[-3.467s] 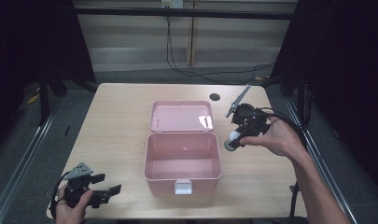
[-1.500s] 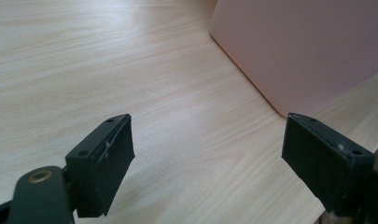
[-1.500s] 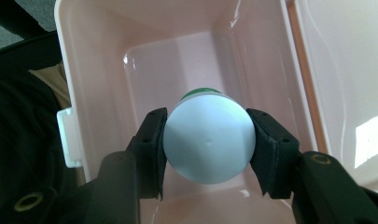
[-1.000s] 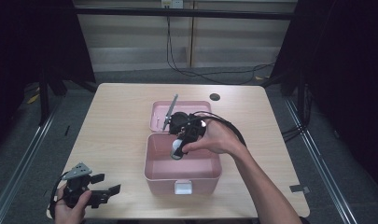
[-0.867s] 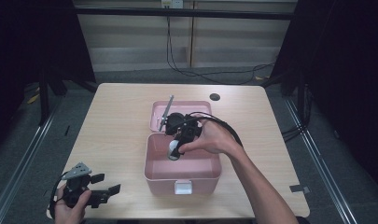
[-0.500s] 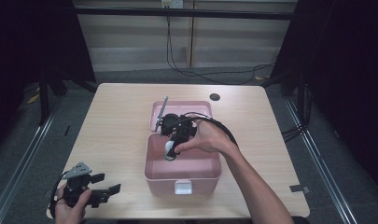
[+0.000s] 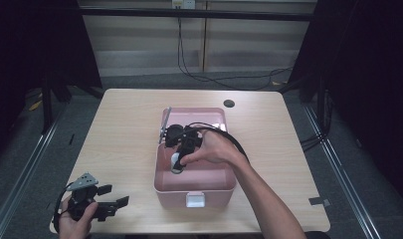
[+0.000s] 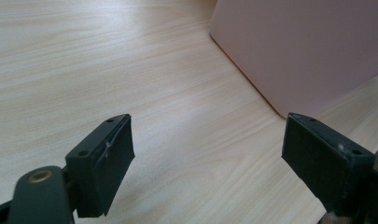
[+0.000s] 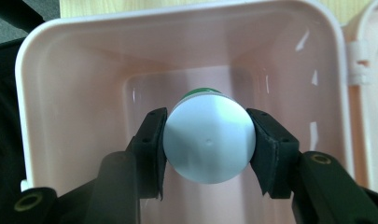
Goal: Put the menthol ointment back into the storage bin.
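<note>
Right gripper (image 9: 207,142) clamps a white-capped container (image 9: 208,142), long axis pointing down into the open pink box (image 7: 161,186); left gripper (image 7: 105,206), jaws apart, idles at 8 o'clock.

Dim dark surroundings, table (image 7: 119,129) evenly lit from above; glare streaks inside pink box (image 9: 317,70); near jaws soft-focused.

The right arm reaches in from the lower right, its hand (image 7: 216,149) tipping the right gripper (image 7: 178,162) downward, jaws clamped on a white-capped bottle (image 9: 208,141). The left hand (image 7: 74,221) rests low at the near left corner, holding the left gripper (image 7: 120,205) level, jaws spread wide with nothing between them.
</note>
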The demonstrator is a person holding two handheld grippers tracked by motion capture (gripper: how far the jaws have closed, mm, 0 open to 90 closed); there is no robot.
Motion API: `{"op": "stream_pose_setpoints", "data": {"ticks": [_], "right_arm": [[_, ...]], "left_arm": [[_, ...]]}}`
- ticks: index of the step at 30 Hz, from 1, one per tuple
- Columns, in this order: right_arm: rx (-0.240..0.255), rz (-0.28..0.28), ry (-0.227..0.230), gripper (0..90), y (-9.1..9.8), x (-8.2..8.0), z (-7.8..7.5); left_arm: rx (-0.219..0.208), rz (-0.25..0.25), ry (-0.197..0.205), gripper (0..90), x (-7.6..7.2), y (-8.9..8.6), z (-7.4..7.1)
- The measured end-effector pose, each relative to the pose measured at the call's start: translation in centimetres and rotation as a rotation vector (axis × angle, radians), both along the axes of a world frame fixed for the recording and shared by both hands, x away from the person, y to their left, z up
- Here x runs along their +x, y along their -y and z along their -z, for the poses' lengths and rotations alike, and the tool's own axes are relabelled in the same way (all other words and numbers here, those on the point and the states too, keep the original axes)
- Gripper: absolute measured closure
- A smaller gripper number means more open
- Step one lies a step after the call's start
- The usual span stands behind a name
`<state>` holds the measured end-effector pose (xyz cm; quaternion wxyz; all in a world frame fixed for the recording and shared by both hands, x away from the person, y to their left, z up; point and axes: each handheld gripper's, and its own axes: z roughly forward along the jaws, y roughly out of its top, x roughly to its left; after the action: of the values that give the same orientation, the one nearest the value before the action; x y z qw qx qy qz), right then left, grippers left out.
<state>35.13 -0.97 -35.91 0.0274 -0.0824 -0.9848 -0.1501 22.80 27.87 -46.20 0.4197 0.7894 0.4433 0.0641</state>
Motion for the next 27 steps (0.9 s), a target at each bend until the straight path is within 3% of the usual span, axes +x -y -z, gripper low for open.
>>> {"op": "stream_pose_setpoints", "data": {"ticks": [19,27], "right_arm": [[-0.005,-0.042,-0.03,51.4,-2.3,-0.3,2.4],[-0.032,-0.05,-0.039,51.4,-3.0,-0.3,3.6]], "left_arm": [[-0.005,-0.009,-0.001,16.5,-0.2,-0.1,0.0],[-0.007,-0.007,0.0,16.5,-0.2,-0.1,0.0]]}}
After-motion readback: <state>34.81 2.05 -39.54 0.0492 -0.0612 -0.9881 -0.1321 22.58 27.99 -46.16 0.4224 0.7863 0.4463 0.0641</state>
